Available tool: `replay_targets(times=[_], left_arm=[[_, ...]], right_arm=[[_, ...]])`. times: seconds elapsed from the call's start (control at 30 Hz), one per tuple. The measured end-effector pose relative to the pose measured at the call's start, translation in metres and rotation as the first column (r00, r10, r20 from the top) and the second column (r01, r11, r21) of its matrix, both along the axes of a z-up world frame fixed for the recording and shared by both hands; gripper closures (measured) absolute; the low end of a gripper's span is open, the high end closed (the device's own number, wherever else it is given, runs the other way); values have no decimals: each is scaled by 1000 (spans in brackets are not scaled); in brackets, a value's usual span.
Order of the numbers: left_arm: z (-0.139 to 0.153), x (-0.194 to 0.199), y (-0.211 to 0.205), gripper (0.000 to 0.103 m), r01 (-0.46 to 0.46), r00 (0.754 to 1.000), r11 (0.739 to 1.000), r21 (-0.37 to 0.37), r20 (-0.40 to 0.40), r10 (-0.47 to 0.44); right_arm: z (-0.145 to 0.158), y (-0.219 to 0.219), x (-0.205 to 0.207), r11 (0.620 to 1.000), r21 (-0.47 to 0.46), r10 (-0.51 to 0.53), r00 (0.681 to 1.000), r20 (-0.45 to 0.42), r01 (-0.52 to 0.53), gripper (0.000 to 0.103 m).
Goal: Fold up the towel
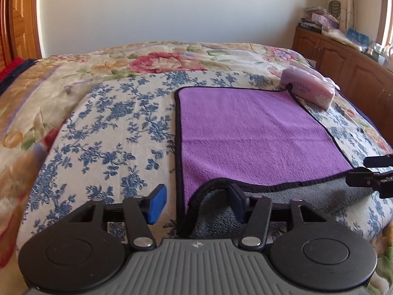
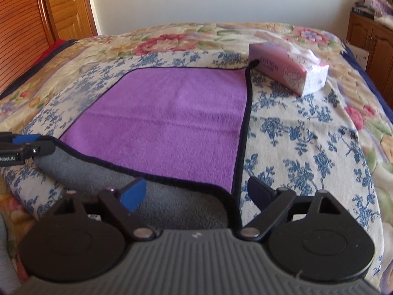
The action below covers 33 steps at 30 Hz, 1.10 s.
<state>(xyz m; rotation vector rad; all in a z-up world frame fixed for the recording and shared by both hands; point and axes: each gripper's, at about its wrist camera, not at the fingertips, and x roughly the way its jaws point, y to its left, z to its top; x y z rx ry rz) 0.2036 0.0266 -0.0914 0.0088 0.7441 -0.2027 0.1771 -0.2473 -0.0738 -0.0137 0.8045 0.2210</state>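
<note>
A purple towel (image 1: 248,132) with black trim lies flat on the flowered bed. Its near edge is turned up and shows the grey underside (image 1: 294,204). My left gripper (image 1: 196,204) is open, its fingers straddling the towel's near left corner. My right gripper (image 2: 196,194) is open too, its fingers straddling the near right corner, with the grey fold (image 2: 172,204) between them. The towel also shows in the right wrist view (image 2: 172,120). Each gripper shows at the edge of the other's view.
A pink tissue pack (image 1: 309,91) lies on the bed at the towel's far right corner, also in the right wrist view (image 2: 289,71). Wooden cabinets (image 1: 343,59) stand along the right. A wooden door (image 2: 66,5) is at the far left.
</note>
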Motion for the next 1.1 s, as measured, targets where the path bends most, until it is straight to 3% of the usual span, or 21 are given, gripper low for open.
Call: replay_targets(times=[0.4, 0.7, 0.87, 1.0, 1.07, 1.1], left_arm=[[0, -3, -5, 64, 38, 999, 999, -18, -6, -38], [-2, -3, -6, 76, 45, 999, 999, -21, -9, -45], [-2, -4, -7, 84, 56, 998, 998, -18, -7, -56], [0, -5, -7, 91, 62, 998, 998, -19, -4, -63], [0, -5, -7, 92, 62, 998, 998, -24, -4, -62], [0, -5, -7, 92, 61, 998, 998, -26, -4, -62]], right_arm=[[2, -14, 5, 997, 75, -5, 996, -86, 12, 26], [2, -15, 6, 998, 52, 24, 993, -116, -18, 54], [2, -18, 7, 999, 31, 19, 993, -119, -16, 78], [2, -19, 7, 999, 22, 26, 993, -117, -24, 83], [2, -19, 7, 999, 15, 30, 993, -111, -28, 93], [3, -18, 6, 1000, 12, 30, 994, -105, -29, 93]])
